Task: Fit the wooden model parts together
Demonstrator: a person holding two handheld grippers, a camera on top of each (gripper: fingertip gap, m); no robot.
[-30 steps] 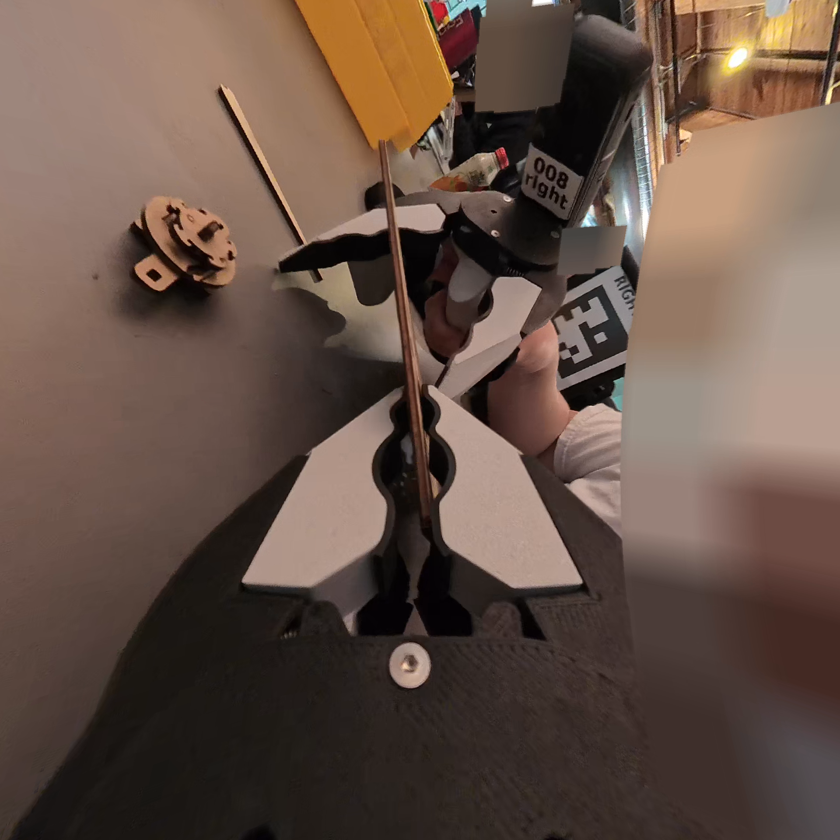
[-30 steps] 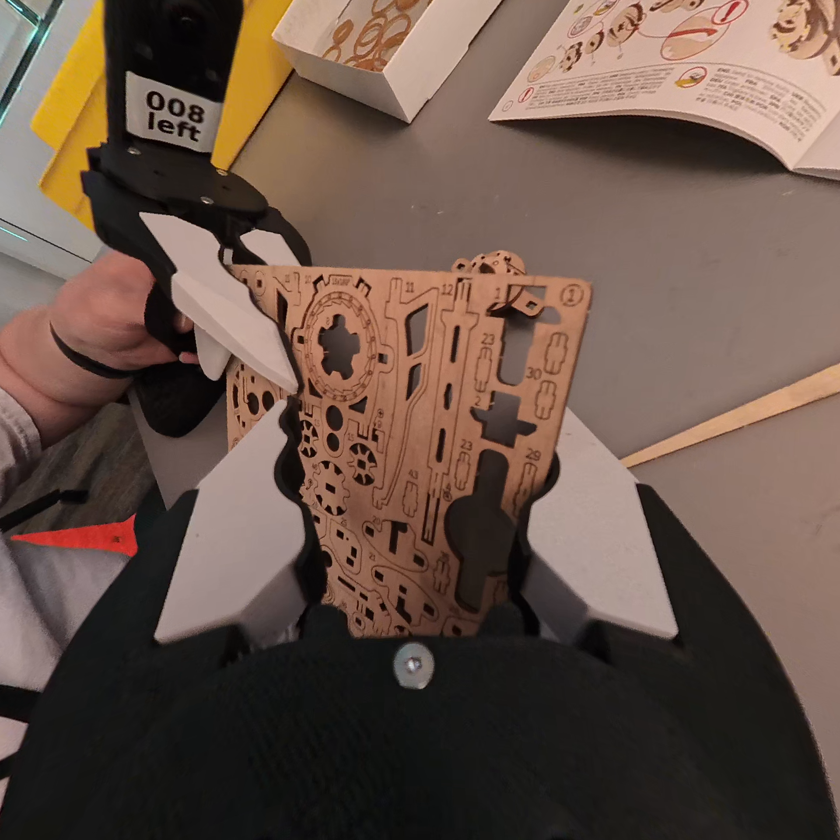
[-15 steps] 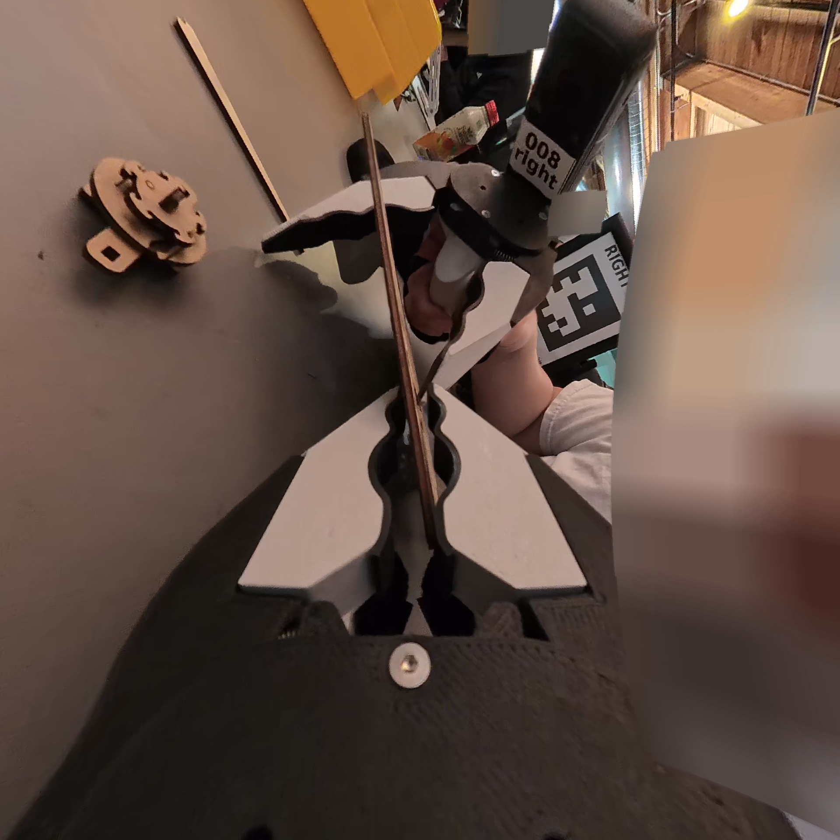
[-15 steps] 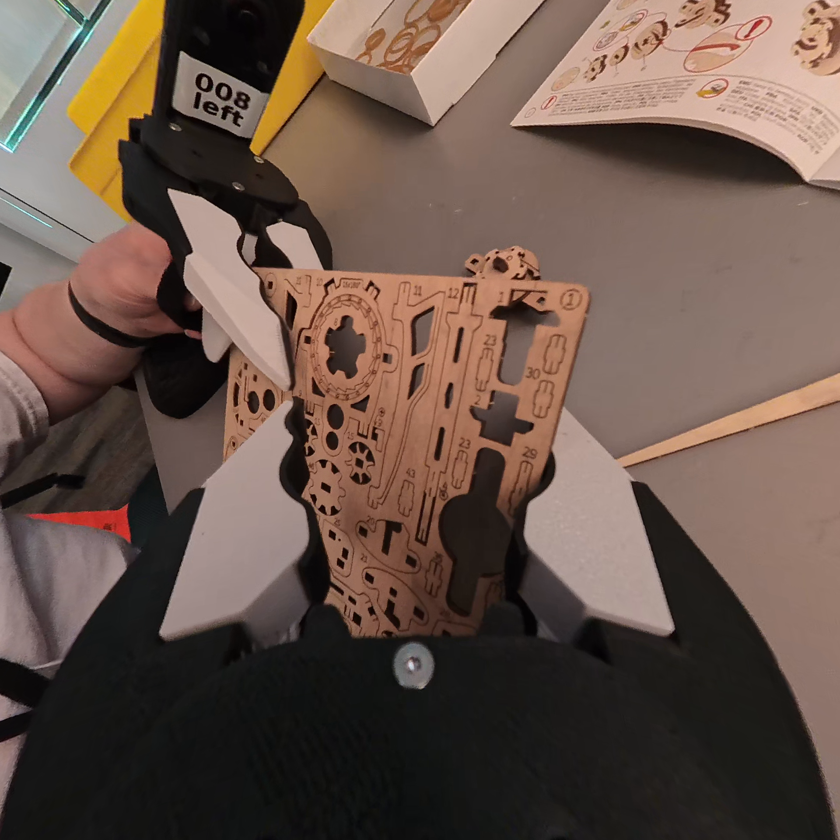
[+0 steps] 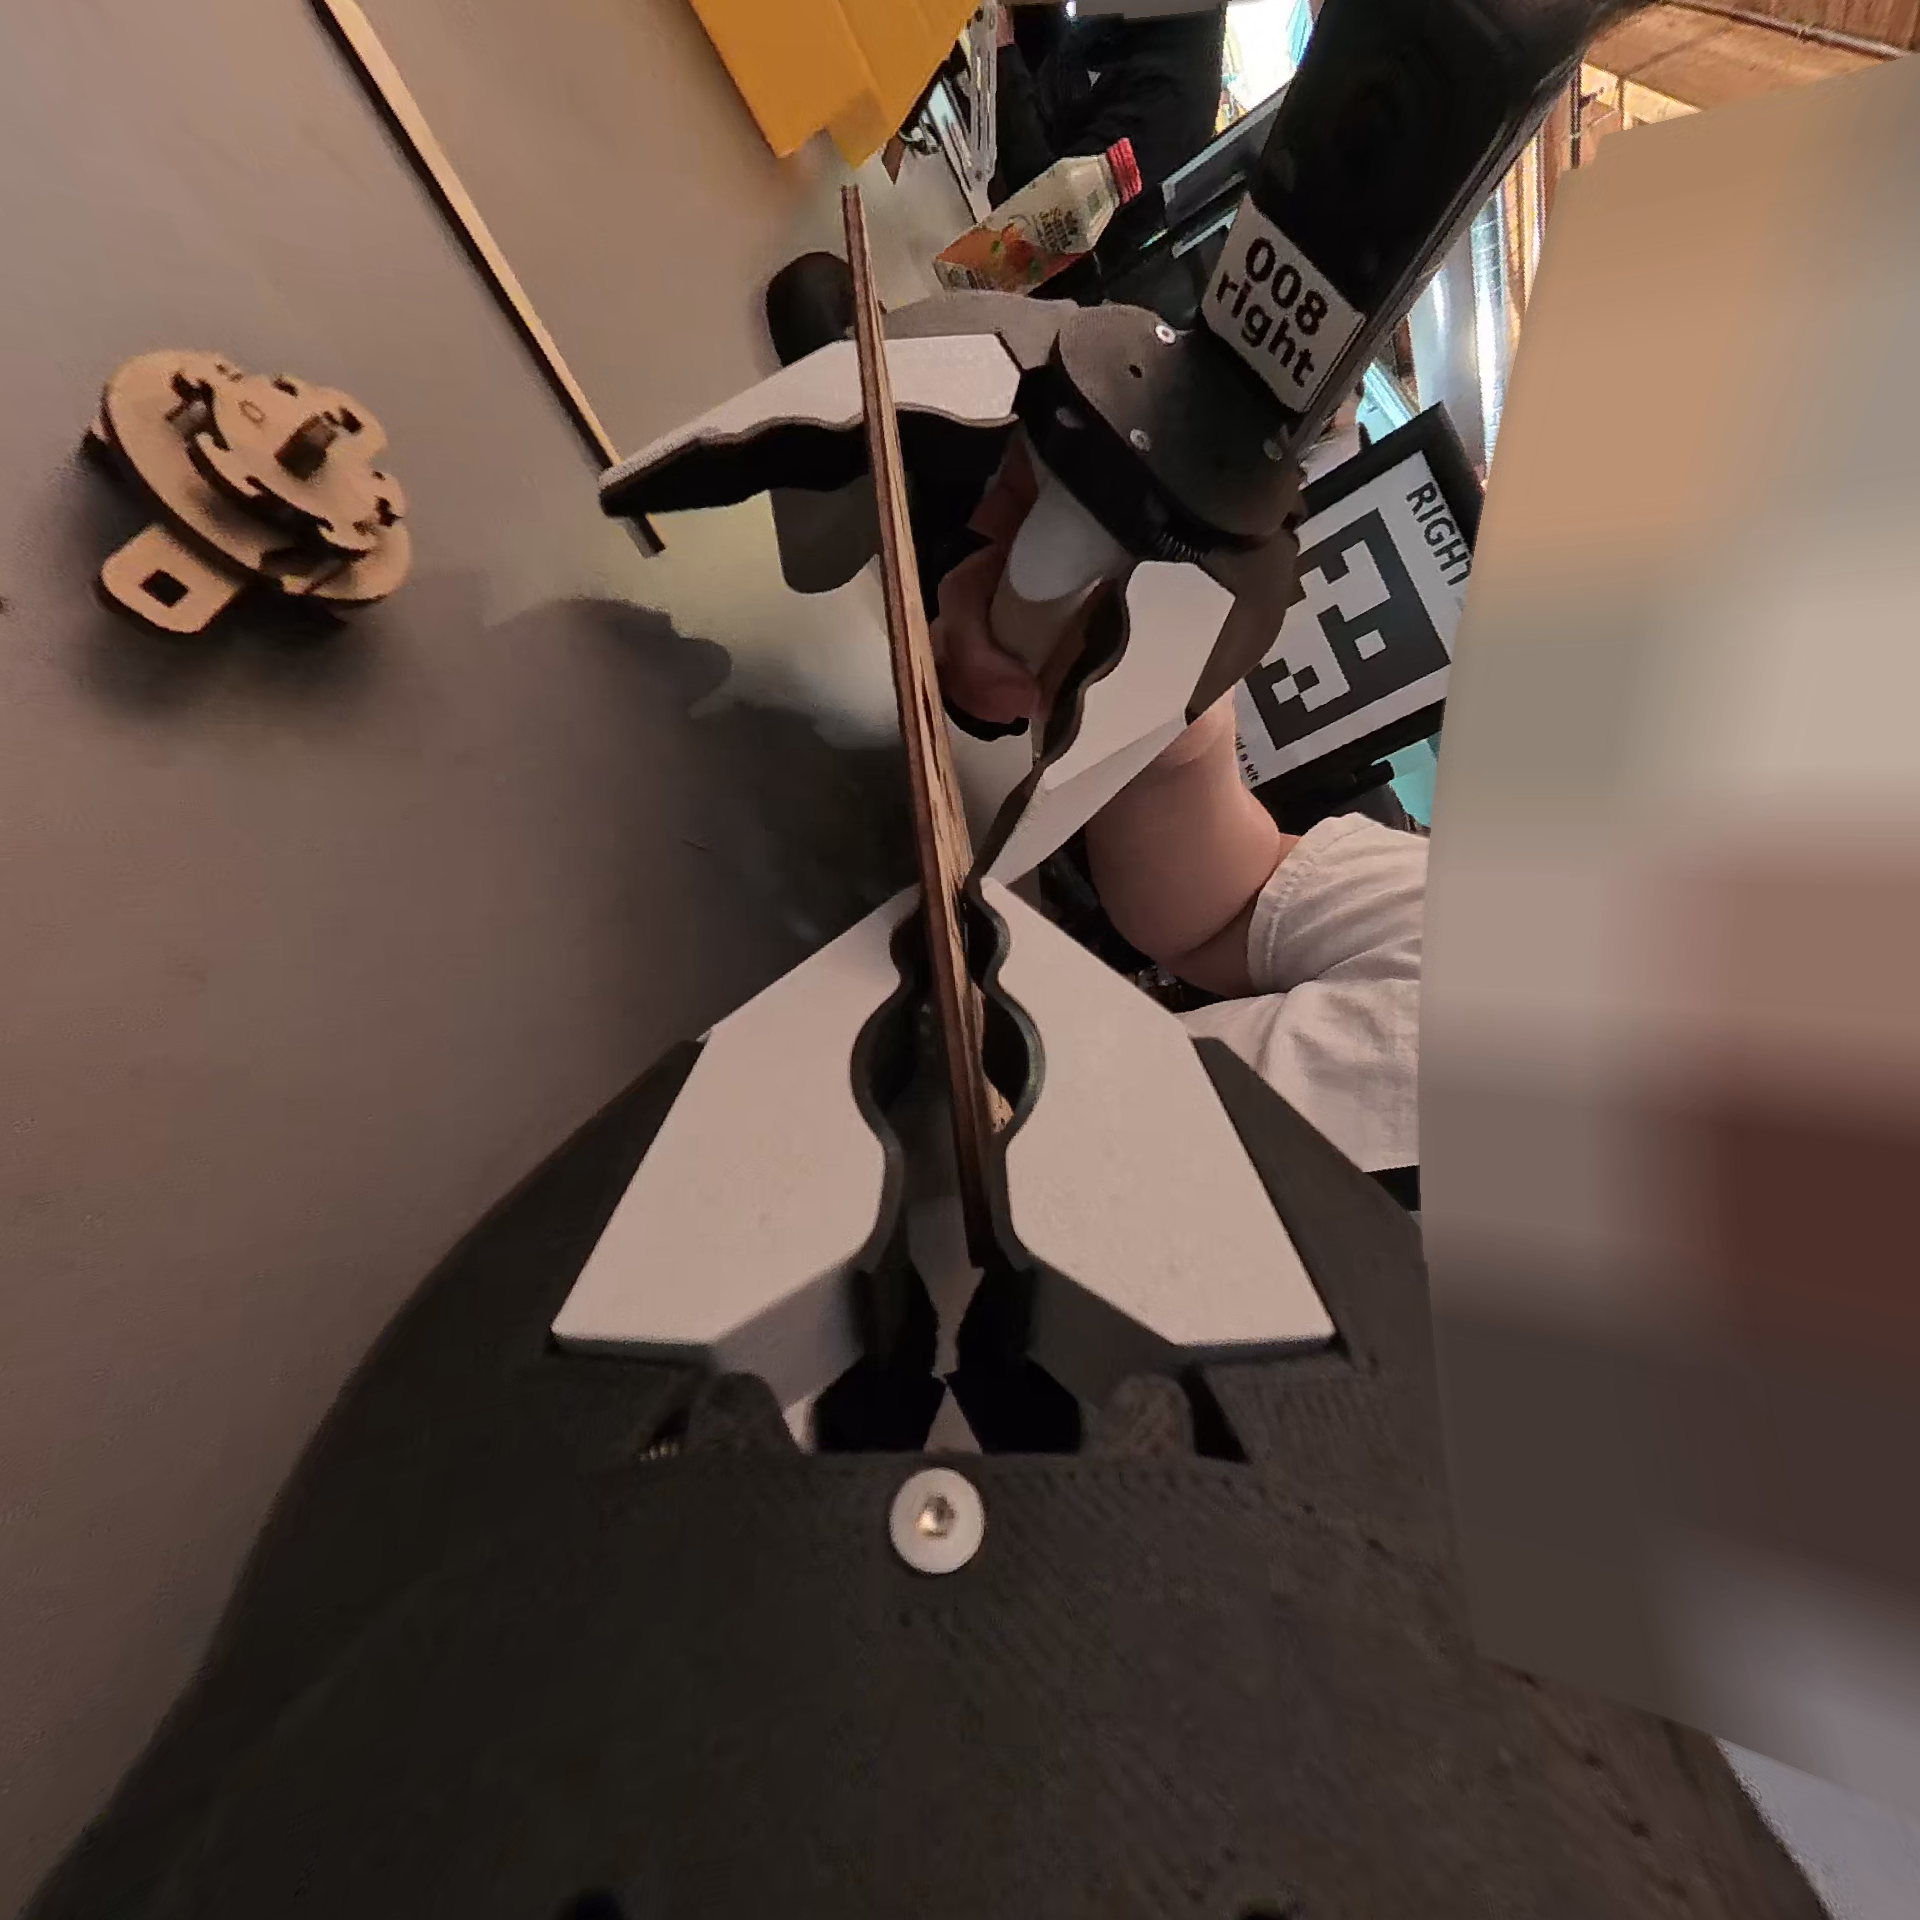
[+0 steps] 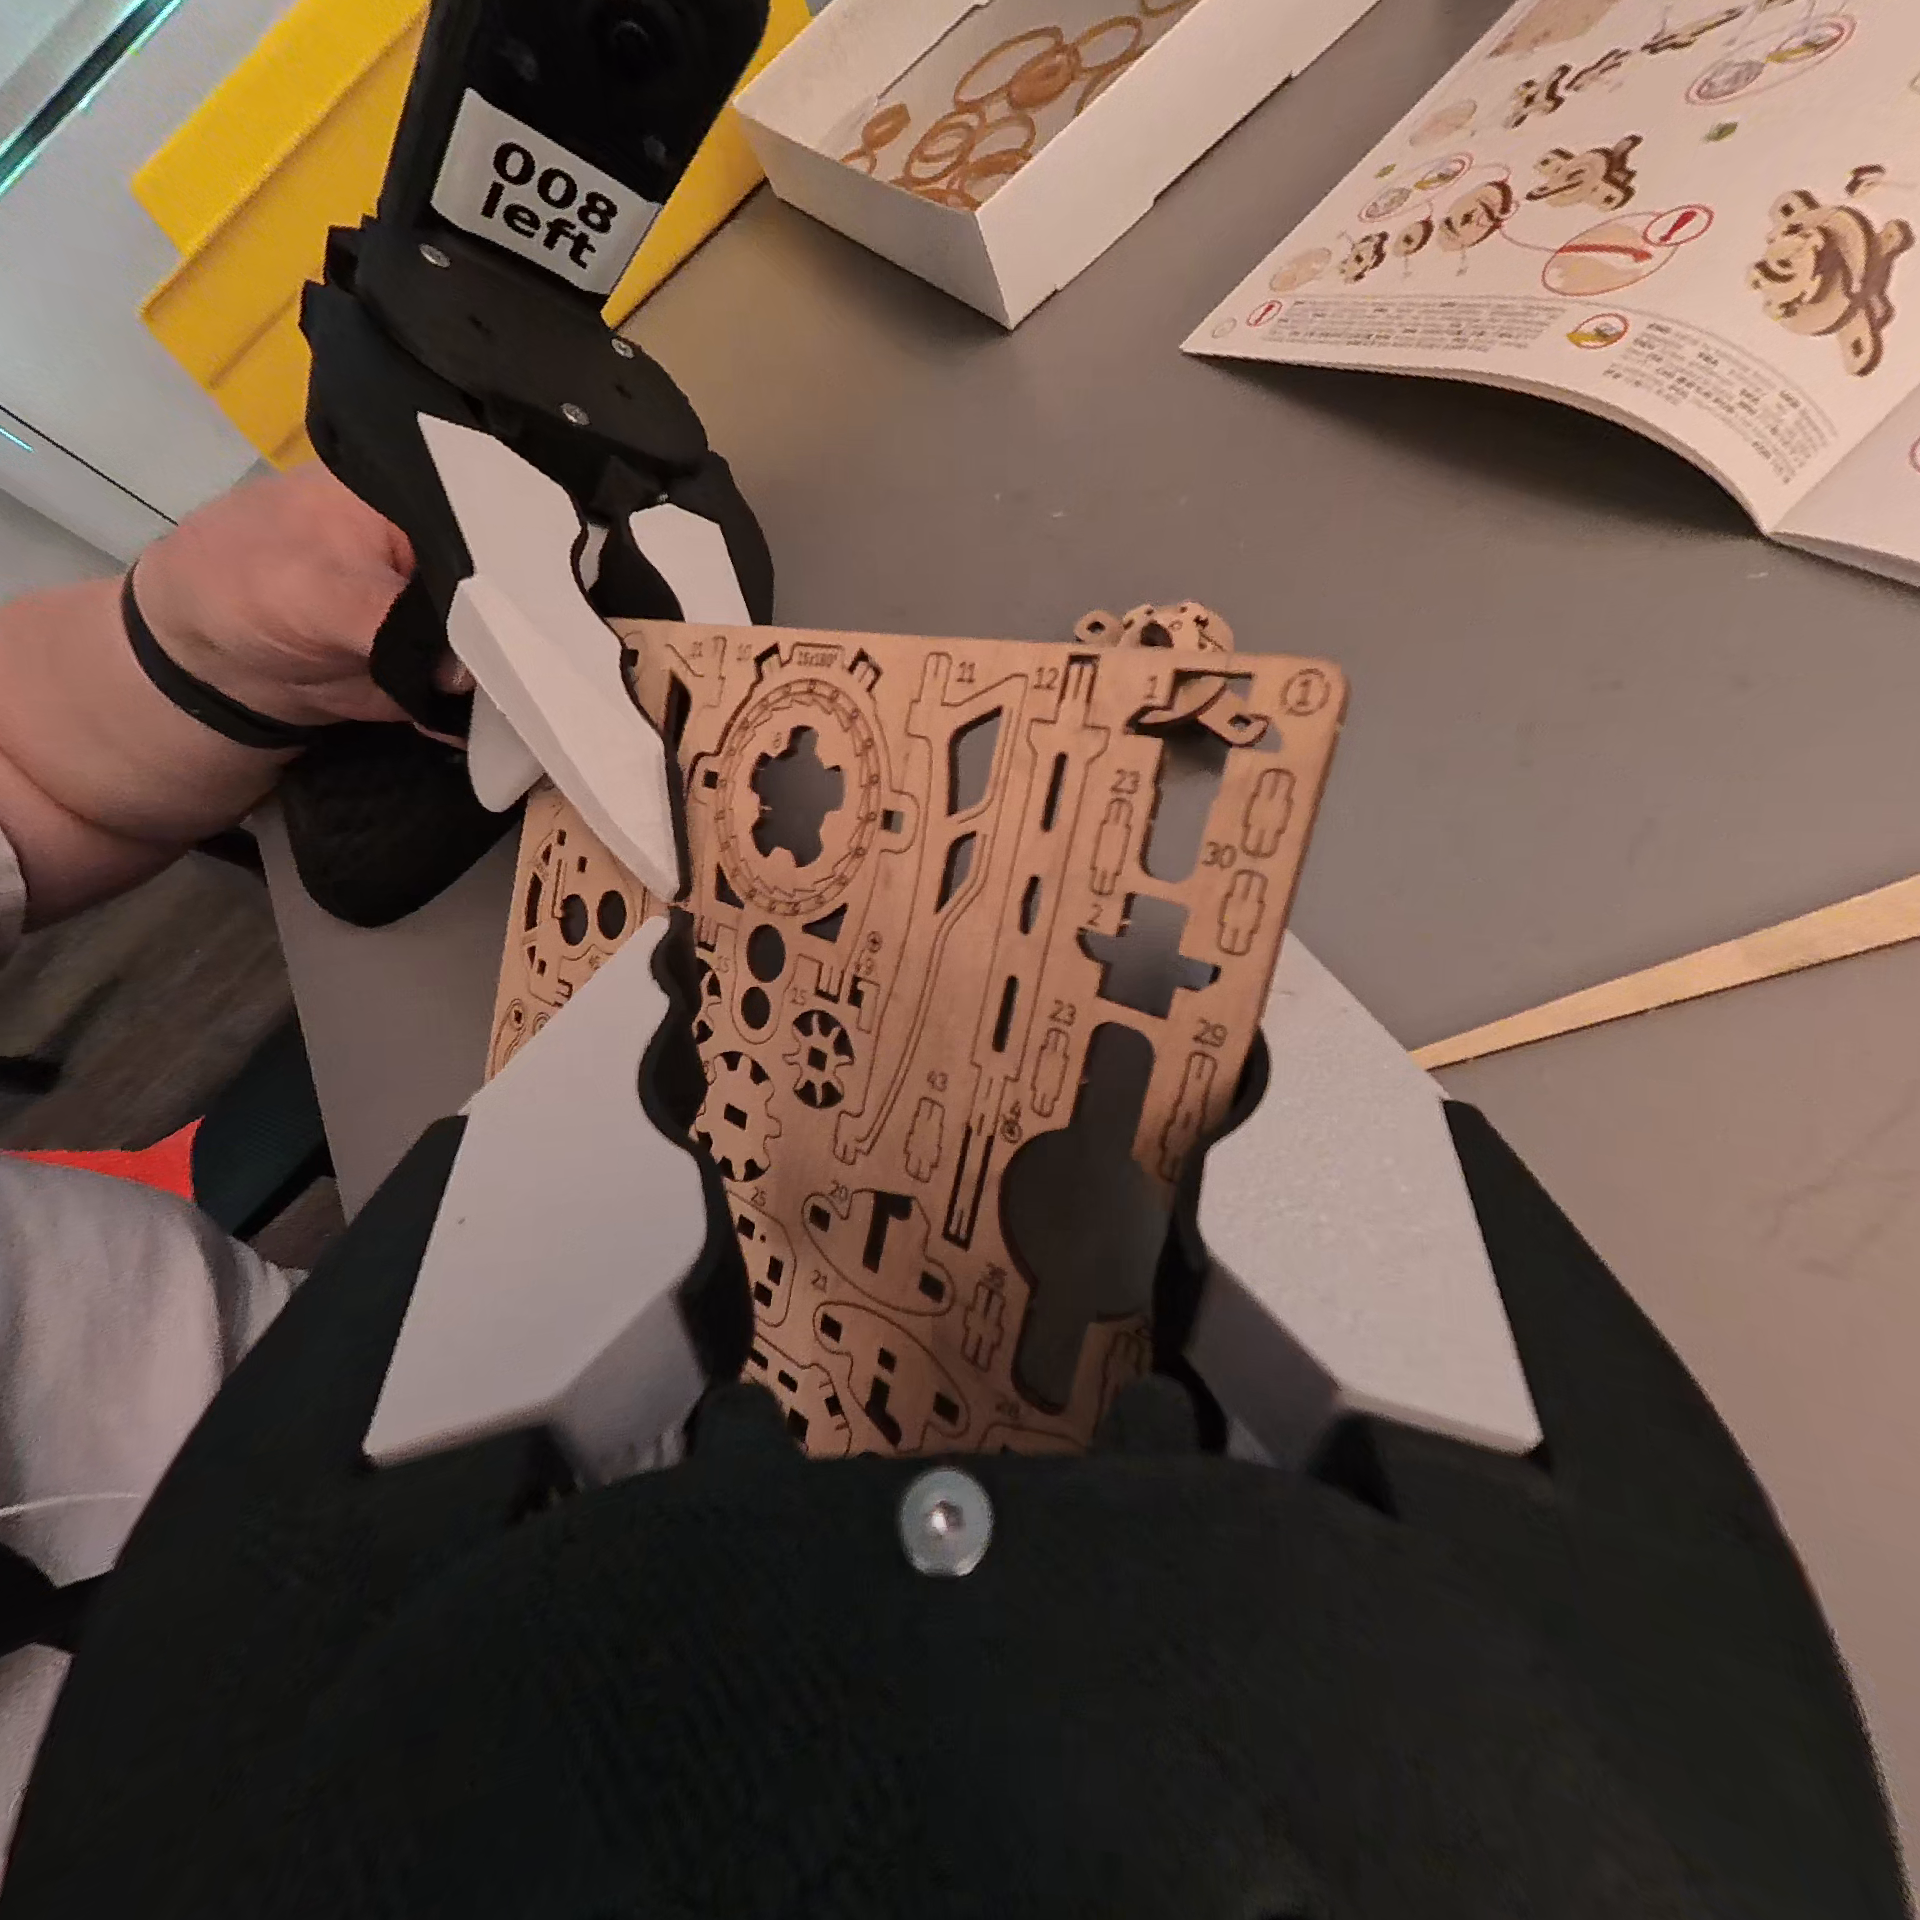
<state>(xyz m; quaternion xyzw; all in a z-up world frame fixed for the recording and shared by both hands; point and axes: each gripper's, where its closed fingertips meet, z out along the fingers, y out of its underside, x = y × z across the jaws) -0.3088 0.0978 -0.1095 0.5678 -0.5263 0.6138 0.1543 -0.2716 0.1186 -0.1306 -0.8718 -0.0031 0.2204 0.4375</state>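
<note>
The wooden sheet (image 6: 935,997) is a thin, tan, laser-cut panel of gears, slots and numbered parts, several already punched out. It stands between the right gripper (image 6: 956,1039) fingers, which span its width and grip its side edges. The left gripper (image 5: 951,925) fingers are pinched narrow on the sheet's edge (image 5: 914,644). The sheet partly hides a small wooden assembly (image 6: 1158,629) beyond the fingertips on the table (image 6: 1455,727). Compared with a second ago, both grips are unchanged; the sheet leans slightly more.
</note>
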